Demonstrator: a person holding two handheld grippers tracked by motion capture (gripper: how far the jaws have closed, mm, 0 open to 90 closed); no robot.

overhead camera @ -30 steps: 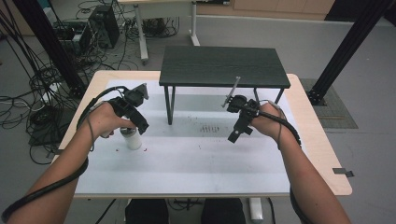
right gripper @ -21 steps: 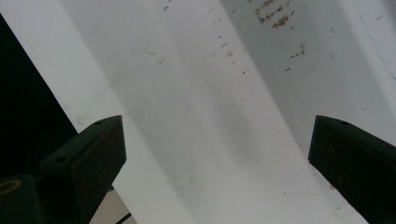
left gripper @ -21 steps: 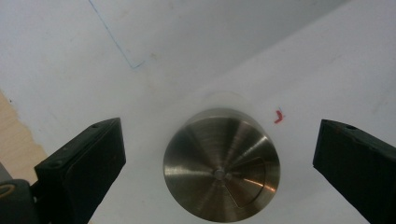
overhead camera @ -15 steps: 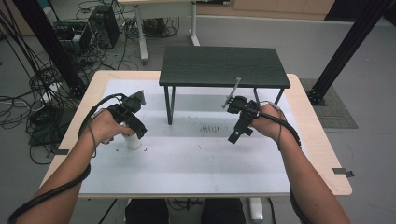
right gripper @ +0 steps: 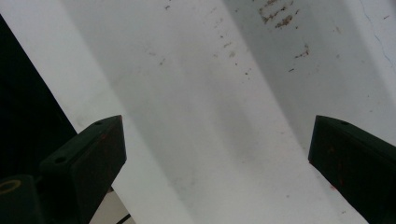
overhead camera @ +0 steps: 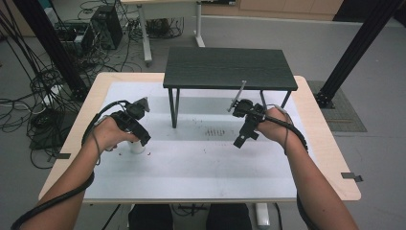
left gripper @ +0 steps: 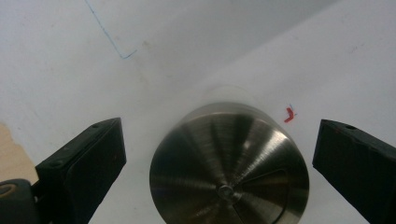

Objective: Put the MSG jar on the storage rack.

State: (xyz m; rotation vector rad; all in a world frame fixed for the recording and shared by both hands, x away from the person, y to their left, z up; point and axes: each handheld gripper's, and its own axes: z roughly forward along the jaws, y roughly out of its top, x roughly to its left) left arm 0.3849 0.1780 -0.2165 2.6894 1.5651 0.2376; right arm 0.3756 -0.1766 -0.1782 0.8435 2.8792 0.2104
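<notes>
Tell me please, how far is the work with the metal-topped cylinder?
Early stage. Done: the left gripper is above the metal-topped cylinder, with its open fingers on either side. In hand: the grasp itself; both fingers stand clear of the cylinder, so nothing is held yet. Left: closing, lifting and placing it, perhaps on the small black table. The right gripper hangs open above the white mat.

So the thing here is a small round container with a brushed-metal lid, shiny with a little nub near the middle, and a pale whitish body under it. It's standing upright on the white table, over at about 9 o'clock, toward the left edge.
</notes>
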